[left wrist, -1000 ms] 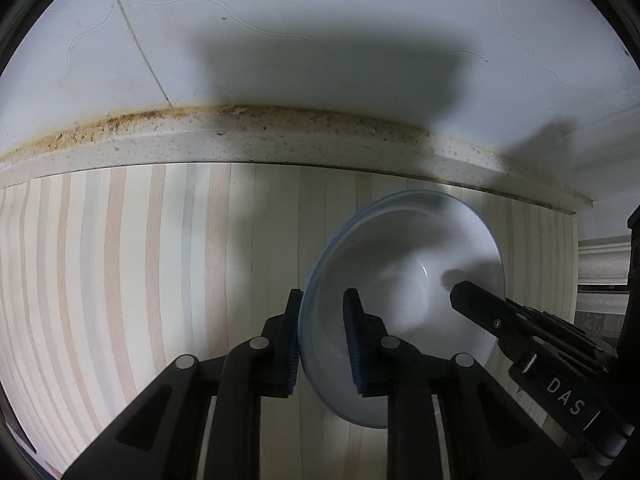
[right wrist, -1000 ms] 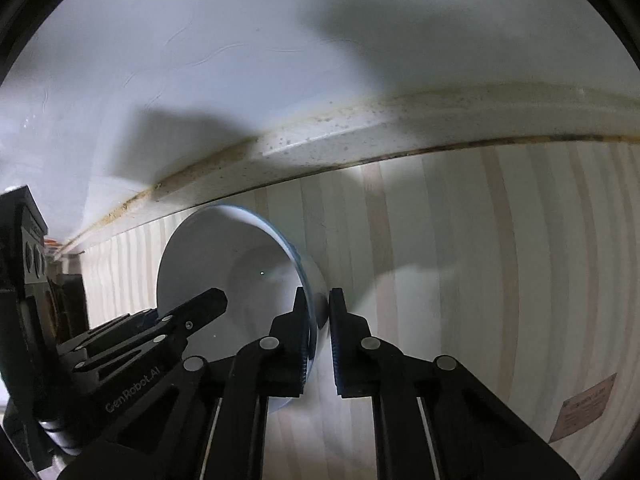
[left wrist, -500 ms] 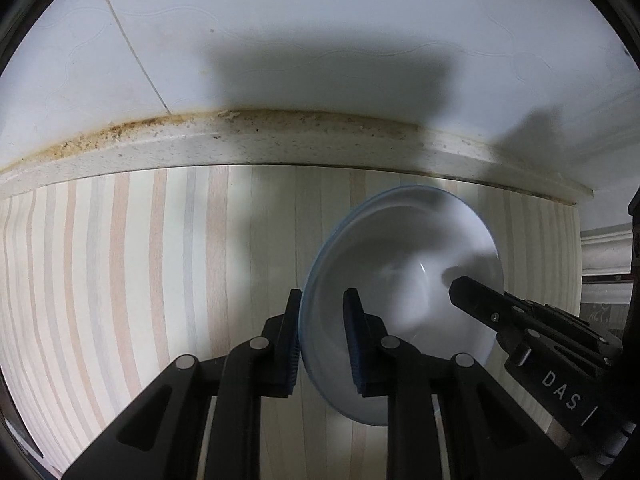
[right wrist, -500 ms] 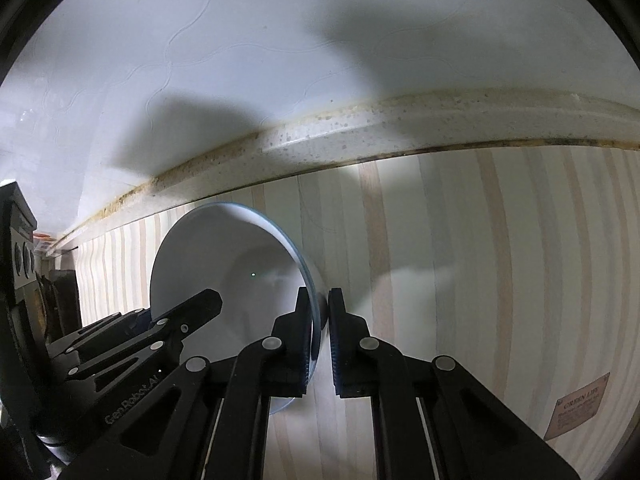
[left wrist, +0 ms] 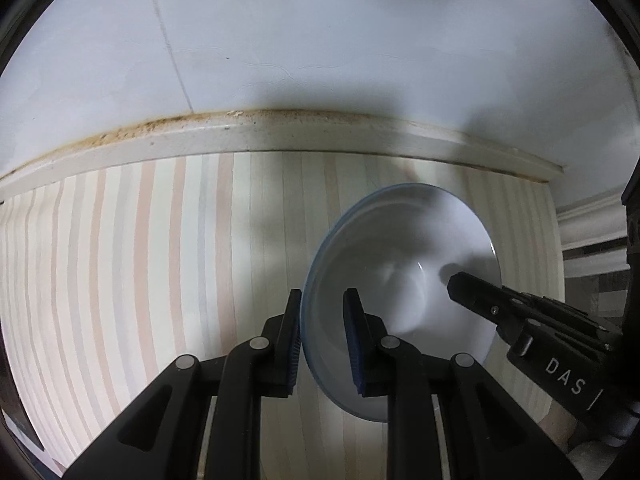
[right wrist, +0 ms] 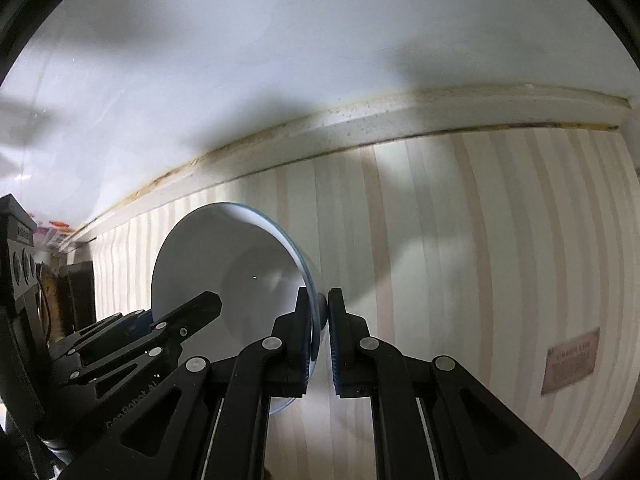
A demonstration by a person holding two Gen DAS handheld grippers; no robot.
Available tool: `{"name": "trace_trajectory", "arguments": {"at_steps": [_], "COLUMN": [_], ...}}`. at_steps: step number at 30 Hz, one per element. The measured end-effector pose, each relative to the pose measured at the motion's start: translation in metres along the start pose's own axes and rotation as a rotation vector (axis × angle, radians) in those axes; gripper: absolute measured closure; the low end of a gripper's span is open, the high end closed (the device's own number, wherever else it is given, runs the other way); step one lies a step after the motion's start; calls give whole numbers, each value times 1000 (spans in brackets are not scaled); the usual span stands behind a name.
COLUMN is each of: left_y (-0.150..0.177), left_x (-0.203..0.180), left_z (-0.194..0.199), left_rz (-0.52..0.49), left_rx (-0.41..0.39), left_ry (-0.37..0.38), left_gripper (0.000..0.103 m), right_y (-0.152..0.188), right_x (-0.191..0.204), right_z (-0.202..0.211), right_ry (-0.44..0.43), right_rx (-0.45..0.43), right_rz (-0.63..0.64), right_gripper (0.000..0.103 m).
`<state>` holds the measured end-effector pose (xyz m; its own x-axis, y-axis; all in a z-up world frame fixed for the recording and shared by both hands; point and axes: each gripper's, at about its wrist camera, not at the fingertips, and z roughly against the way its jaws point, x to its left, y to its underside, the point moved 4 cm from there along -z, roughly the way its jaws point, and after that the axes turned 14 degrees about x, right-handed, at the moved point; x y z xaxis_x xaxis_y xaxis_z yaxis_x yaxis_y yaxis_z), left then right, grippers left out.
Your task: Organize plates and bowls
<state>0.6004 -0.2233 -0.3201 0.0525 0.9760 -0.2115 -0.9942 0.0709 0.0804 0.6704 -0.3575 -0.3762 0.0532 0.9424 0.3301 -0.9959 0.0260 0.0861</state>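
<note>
The bowl (left wrist: 400, 280) hangs between both tongs (each pinching an opposite rim): left gripper (left wrist: 322, 340), right gripper (right wrist: 319, 340).

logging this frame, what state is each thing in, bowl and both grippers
bowl: upright, empty, gripped at opposite sides of its rim by both grippers; contact with the striped counter cannot be told
left gripper: shut on the bowl's left rim, one finger inside, one outside
right gripper: shut on the bowl's right rim, pinching it
</note>
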Motion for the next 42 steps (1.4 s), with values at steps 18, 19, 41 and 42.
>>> {"name": "trace_trajectory", "arguments": {"at_steps": [18,19,41,42], "left_y": [114,120,212,213], "left_x": [-37,-40,-84,-84], "left_z": [43,44,-12,-14], "left_rz": [-124,-132,-294,-296], "left_rx": [-51,-52,96,98], "left_ry": [10,14,-83,-89], "left_gripper": [85,85,85,85], "right_y": [145,155,280,280], "right_x": [-20,-22,-72,-73], "right_z": [57,60,33,30], "right_ry": [-21,-19,-17,-14], "right_rx": [-66,-70,2,7], "right_rz": [-25,-28,-135,-135], "right_gripper": [94,94,94,94]}}
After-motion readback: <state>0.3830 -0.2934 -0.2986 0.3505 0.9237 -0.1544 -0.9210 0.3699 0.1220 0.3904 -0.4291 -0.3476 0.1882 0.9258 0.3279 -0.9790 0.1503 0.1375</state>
